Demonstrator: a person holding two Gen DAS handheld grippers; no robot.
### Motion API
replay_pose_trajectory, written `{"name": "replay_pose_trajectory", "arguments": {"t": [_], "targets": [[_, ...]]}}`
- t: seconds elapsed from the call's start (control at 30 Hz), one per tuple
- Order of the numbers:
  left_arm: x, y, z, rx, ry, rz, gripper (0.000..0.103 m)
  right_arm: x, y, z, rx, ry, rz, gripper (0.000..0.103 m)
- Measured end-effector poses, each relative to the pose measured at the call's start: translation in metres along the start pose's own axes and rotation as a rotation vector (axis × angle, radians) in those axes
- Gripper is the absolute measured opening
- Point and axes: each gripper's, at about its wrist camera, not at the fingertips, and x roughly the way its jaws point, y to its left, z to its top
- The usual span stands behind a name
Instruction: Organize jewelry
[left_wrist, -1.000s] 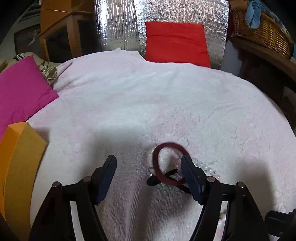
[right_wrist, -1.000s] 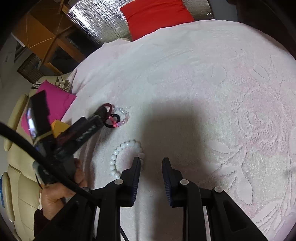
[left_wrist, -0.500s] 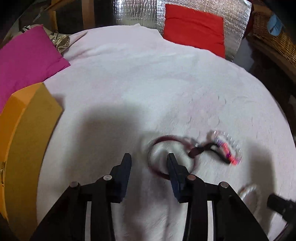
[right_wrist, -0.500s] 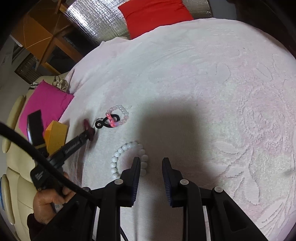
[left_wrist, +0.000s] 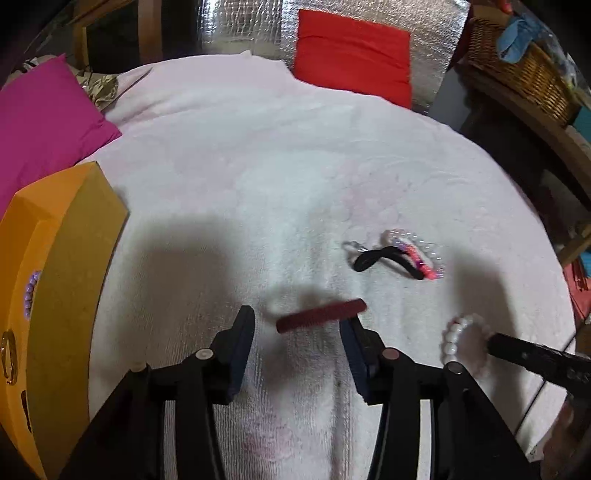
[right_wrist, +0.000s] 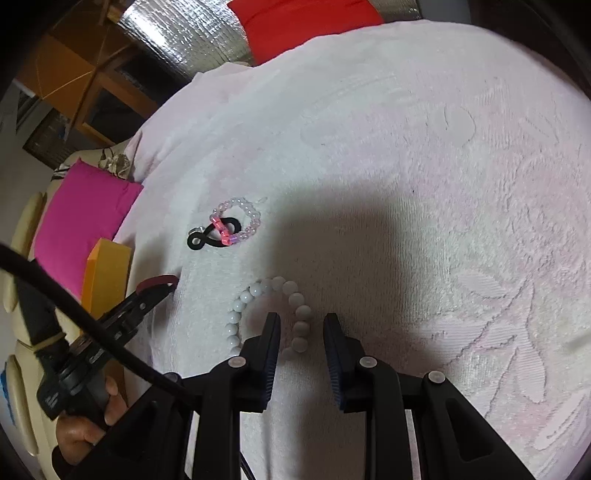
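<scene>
A dark red bangle (left_wrist: 321, 315) hangs edge-on above the pink towel (left_wrist: 258, 166), hooked over the right finger of my left gripper (left_wrist: 295, 321). Its jaws are opening, and a gap shows between the bangle and the left pad. The right wrist view shows the same bangle (right_wrist: 159, 282) at that gripper's tip (right_wrist: 162, 290). My right gripper (right_wrist: 301, 325) hovers over a white bead bracelet (right_wrist: 255, 290), jaws narrowly apart, one strand of beads between them, untouched. A clear pink bead bracelet (right_wrist: 251, 218) lies tangled with a black hair tie (right_wrist: 199, 240).
An open orange box (left_wrist: 74, 258) stands at the towel's left edge, with purple beads (left_wrist: 31, 291) and a gold ring (left_wrist: 9, 354) inside. A magenta cushion (left_wrist: 44, 122) lies behind it, a red cushion (left_wrist: 351, 62) at the back, a wicker basket (left_wrist: 517, 74) far right.
My left gripper has carried the bangle leftward, away from the hair tie and pink beads, toward the orange box. Its jaws narrowed, then widened. The right gripper has stayed over the white beads.
</scene>
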Motion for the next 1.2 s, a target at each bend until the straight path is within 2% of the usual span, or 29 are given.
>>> {"name": "replay_pose_trajectory", "arguments": {"t": [0.17,0.33,0.4,0.47,0.53,0.7,0.8,0.97,1.2], "targets": [[-0.007,0.003,-0.001,0.013,-0.013,0.0,0.052,0.003,0.002,0.002,0.006,-0.019,-0.002,0.027],[-0.012,0.015,-0.001,-0.025,-0.029,0.021,0.052,0.009,0.016,-0.001,-0.059,-0.047,-0.049,0.028],[-0.013,0.017,0.0,-0.026,-0.034,0.029,0.052,0.011,0.022,-0.003,-0.098,-0.06,-0.084,0.025],[-0.013,0.018,0.0,-0.019,-0.036,0.039,0.052,0.009,0.023,-0.006,-0.132,-0.072,-0.121,0.016],[-0.012,0.017,0.0,-0.014,-0.038,0.043,0.052,0.008,0.024,-0.007,-0.154,-0.085,-0.149,0.014],[-0.008,0.017,0.001,-0.018,-0.037,0.064,0.052,-0.001,0.014,-0.007,-0.132,-0.107,-0.15,0.013],[-0.007,0.018,0.002,-0.023,-0.036,0.071,0.057,-0.007,0.004,-0.003,-0.103,-0.115,-0.15,0.013],[-0.009,0.012,0.003,-0.004,-0.047,0.07,0.059,-0.015,-0.016,0.005,-0.047,-0.123,-0.161,0.013],[-0.015,0.002,0.004,0.029,-0.067,0.046,0.06,-0.025,-0.041,0.012,0.033,-0.104,-0.128,0.014]]}}
